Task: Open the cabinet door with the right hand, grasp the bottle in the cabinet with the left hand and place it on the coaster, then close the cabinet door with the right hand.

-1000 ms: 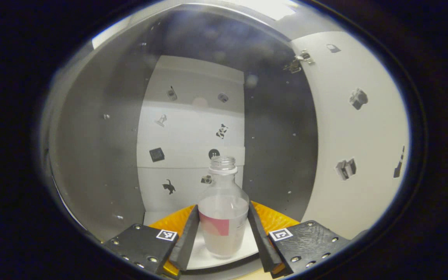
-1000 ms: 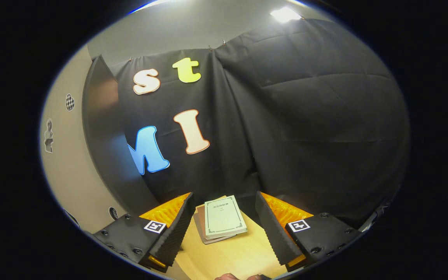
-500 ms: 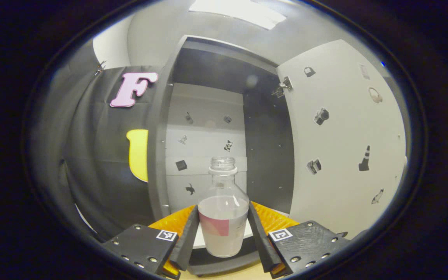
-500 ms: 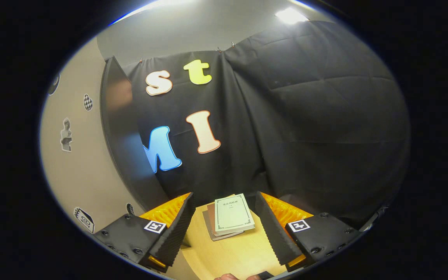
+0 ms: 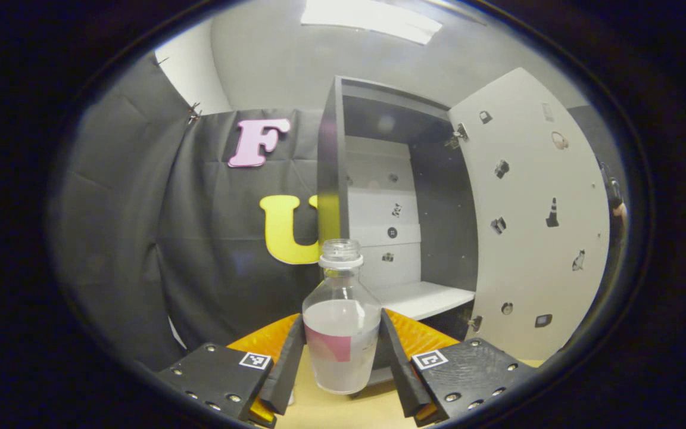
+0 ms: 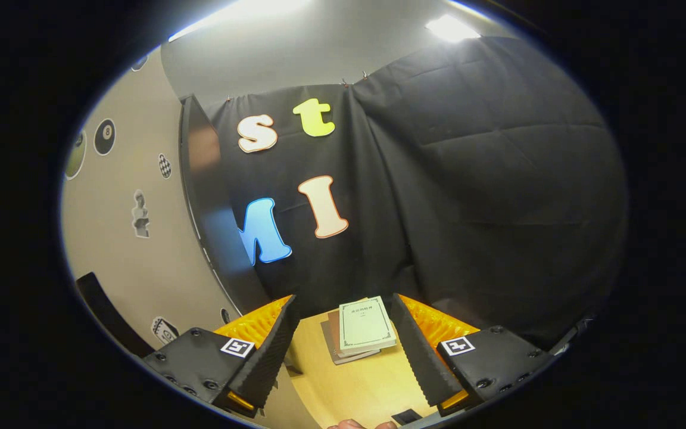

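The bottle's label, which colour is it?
Pink, on the clear bottle; the left gripper view shows it best, low on the side facing the camera.

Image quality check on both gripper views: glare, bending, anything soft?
Left gripper view: ceiling light blown out, cabinet door bowed by fisheye, bottle sharp between the jaws. Right gripper view: lamp flares, books sharp, cabinet door edge curved.

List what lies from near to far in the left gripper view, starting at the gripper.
left gripper → bottle held between its fingers → white cabinet shelf → cabinet back wall
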The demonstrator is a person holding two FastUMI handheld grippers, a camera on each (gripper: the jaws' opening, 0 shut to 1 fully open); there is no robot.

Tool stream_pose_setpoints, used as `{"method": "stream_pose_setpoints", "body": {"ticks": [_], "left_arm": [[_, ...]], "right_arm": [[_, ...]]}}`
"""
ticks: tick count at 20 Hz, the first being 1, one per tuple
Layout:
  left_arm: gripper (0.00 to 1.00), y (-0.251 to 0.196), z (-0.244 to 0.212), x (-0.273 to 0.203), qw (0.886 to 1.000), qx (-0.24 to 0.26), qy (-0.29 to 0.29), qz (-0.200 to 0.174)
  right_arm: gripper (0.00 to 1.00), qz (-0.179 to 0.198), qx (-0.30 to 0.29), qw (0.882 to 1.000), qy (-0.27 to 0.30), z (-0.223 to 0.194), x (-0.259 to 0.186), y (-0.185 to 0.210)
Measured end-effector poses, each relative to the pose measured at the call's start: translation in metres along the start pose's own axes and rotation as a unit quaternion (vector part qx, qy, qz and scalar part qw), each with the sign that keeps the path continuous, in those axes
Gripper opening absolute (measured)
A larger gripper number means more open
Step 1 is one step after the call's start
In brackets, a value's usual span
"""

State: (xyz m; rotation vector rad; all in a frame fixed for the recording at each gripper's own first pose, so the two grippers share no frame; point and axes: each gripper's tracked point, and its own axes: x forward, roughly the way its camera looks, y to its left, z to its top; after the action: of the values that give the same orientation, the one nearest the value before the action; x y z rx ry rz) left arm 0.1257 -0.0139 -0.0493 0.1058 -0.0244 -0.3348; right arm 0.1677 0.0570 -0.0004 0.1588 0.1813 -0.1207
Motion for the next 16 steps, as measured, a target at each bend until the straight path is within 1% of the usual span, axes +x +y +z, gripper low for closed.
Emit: {"method": "stream_pose_setpoints", "body": {"ticks": [4, 8, 9, 12, 13, 15, 16], "left_arm": [[0.70, 0.031, -0.048, -0.033, 0.999, -0.015, 0.007, 0.028], [0.70, 0.050, -0.115, -0.055, 0.997, -0.031, 0.040, 0.065], [0.71, 0.053, -0.131, -0.059, 0.996, -0.033, 0.046, 0.076], [0.70, 0.063, -0.177, -0.064, 0.991, -0.033, 0.073, 0.111], [0.71, 0.066, -0.188, -0.061, 0.989, -0.031, 0.079, 0.122], [0.72, 0.067, -0.216, -0.064, 0.986, -0.029, 0.093, 0.139], [0.71, 0.067, -0.227, -0.066, 0.984, -0.029, 0.097, 0.147]], "right_arm": [[0.98, -0.015, -0.003, 1.000, 0.010, -0.012, -0.030, 0.000], [0.98, -0.034, -0.014, 0.999, 0.006, -0.002, -0.047, -0.008], [0.98, -0.041, -0.016, 0.999, 0.003, 0.002, -0.049, -0.011], [0.98, -0.059, -0.017, 0.998, -0.010, 0.010, -0.048, -0.020], [0.98, -0.063, -0.016, 0.998, -0.012, 0.011, -0.044, -0.023], [0.98, -0.072, -0.013, 0.997, -0.006, 0.009, -0.037, -0.029], [0.98, -0.076, -0.011, 0.997, -0.002, 0.008, -0.033, -0.033]]}}
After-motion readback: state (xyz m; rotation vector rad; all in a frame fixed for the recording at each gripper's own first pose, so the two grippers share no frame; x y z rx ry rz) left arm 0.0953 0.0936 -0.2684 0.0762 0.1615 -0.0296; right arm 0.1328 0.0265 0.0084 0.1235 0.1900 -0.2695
